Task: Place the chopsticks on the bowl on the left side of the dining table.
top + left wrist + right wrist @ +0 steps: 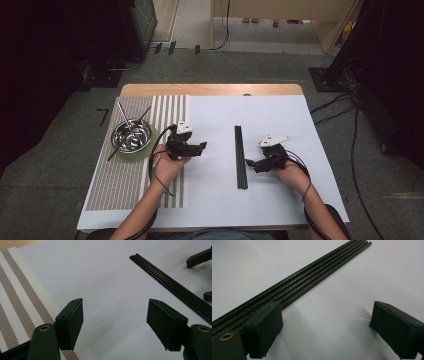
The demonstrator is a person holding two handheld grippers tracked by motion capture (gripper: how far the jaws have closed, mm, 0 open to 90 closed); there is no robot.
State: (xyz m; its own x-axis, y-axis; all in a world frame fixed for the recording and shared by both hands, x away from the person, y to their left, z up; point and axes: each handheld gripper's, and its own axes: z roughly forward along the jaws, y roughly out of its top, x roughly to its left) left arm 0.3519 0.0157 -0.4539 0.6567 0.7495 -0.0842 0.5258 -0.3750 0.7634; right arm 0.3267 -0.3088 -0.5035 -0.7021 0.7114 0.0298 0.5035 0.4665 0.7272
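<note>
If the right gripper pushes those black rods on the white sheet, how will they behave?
The black rods look thin, straight and round, so they would probably roll and separate rather than slide together. They seem light and fairly stiff. Lying flat on the smooth white sheet, one rod may be hard to pinch.

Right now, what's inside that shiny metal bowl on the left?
Dark thin sticks, seemingly two, lean in the metal bowl, ends poking over its rim. Reflections hide anything else on its bottom. A green plate lies underneath.

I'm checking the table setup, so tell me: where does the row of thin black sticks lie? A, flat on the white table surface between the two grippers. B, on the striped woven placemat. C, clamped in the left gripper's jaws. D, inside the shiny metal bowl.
A: the row of thin black sticks lies flat on the white table surface, with the left gripper and the right gripper on either side, both open and empty.
</note>
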